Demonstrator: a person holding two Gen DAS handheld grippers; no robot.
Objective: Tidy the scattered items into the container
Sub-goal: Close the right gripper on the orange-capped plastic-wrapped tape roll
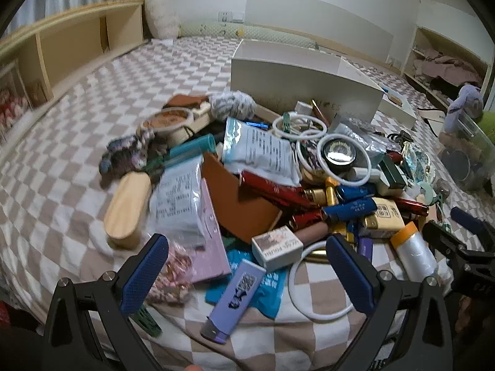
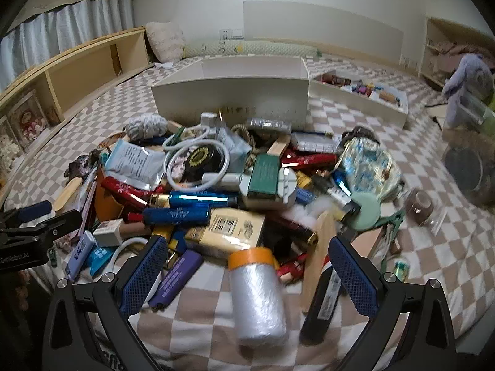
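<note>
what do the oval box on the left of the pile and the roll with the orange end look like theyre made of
Oval box: likely light wood or bamboo, matte, with pale grain-like streaks.
Roll: seemingly thin clear plastic film, glossy and crinkled, with an orange band, perhaps tape, at one end.

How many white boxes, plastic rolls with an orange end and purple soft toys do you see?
white boxes: 2
plastic roll with an orange end: 1
purple soft toy: 1
Total: 4

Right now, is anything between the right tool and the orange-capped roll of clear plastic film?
Nothing visible. The orange-capped roll of clear plastic film lies on bare checkered bedding, directly ahead of the open right tool.
</note>
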